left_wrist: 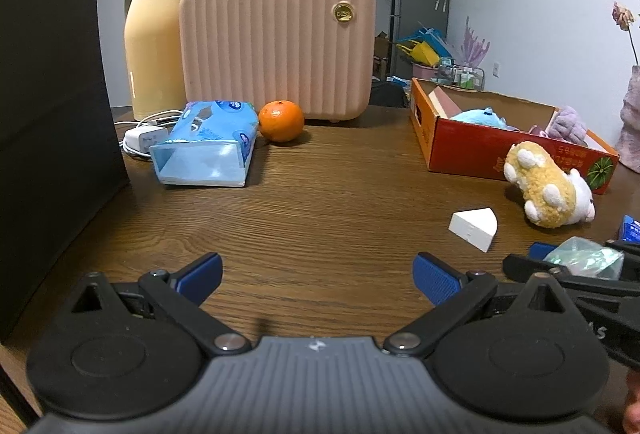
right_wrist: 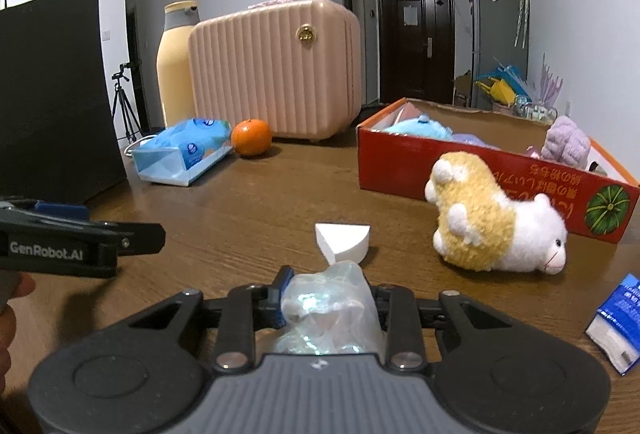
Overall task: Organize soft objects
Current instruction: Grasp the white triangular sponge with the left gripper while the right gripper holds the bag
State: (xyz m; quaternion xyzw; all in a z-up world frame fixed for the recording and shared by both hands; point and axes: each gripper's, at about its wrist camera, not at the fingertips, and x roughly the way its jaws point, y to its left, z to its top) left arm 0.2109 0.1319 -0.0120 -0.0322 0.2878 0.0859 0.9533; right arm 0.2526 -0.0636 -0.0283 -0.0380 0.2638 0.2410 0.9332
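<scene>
One crinkled clear plastic packet (right_wrist: 328, 304), pale contents, clamped in right tongs (right_wrist: 326, 298).

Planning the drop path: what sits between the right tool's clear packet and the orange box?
The white wedge and plush sheep, seen in the right wrist view.

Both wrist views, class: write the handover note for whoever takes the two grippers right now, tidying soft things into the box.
Right gripper: shut on a clear plastic packet, low over the table.
Left gripper: open, empty.
Done: blue plush and purple plush are in the red box.
Left: the held packet; the yellow-and-white plush lying beside the box; the white wedge and the tissue pack, if they count as soft.
</scene>
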